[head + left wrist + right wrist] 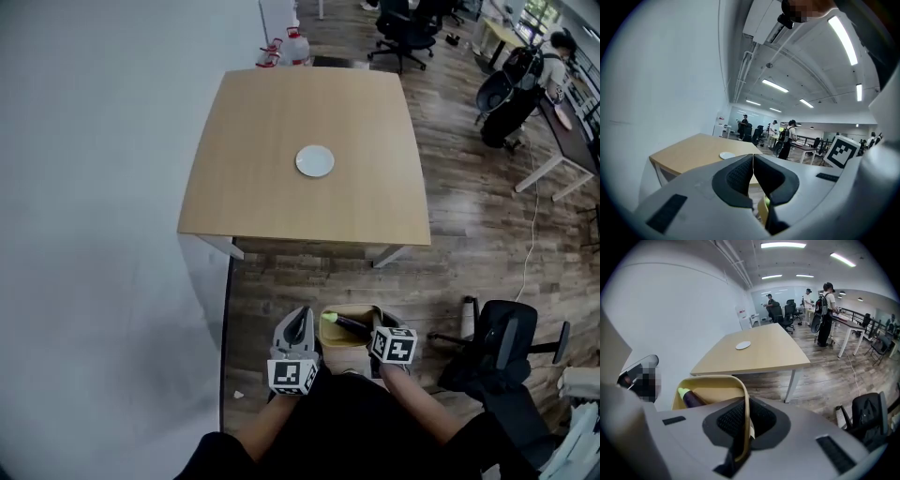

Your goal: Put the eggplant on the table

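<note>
A dark purple eggplant [350,326] with a green stem lies in a tan basket [362,311] held low in front of the person. My right gripper [380,325] is shut on the basket's thin rim [740,394]; the eggplant [692,400] shows inside at the left. My left gripper [302,315] hangs just left of the basket, its pads [740,176] pressed together with nothing visible between them. A sliver of the basket [763,209] shows below them. The wooden table [309,112] stands ahead with a small white plate [315,161] on it.
A white wall [94,187] runs along the left, close to the table's left edge. A black office chair [497,352] stands at my right. Bottles [286,47] sit beyond the table's far edge; chairs, desks and people fill the room behind.
</note>
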{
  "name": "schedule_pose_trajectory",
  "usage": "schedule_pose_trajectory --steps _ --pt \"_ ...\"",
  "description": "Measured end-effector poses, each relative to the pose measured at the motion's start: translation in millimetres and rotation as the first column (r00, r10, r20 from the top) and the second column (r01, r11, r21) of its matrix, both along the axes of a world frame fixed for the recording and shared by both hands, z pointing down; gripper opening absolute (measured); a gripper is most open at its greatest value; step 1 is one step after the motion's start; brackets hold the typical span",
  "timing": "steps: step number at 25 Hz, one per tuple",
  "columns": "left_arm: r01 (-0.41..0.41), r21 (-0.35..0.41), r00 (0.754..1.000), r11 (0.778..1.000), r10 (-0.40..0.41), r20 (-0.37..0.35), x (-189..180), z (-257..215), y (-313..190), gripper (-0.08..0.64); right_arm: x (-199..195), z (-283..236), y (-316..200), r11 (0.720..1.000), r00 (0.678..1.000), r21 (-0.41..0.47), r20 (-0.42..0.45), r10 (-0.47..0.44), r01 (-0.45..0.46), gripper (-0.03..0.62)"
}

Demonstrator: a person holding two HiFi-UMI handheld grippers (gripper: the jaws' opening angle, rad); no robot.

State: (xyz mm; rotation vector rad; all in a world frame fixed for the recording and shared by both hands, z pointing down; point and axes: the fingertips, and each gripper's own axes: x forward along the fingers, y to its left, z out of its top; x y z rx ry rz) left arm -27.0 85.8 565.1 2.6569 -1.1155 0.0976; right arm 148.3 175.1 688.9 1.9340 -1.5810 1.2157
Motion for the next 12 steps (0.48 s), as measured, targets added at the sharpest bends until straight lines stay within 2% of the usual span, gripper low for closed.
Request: schedule_pose_trajectory --steps 8,12 --pt "0.032 -0.053 0.999 0.998 -0.034 -0.030 -42.3 6.3 -90.5 0.015 -37.2 -5.2 -113.3 0.998 0.998 -0.012 -0.025 -0.063 0.063 0.069" --pt "0.029 -0.085 0.999 0.996 -0.032 -0.036 -64.1 14.1 -127.3 0.015 -54.7 -4.2 -158.5 0.999 0.999 0.006 -0.017 -0.050 0.050 0.069"
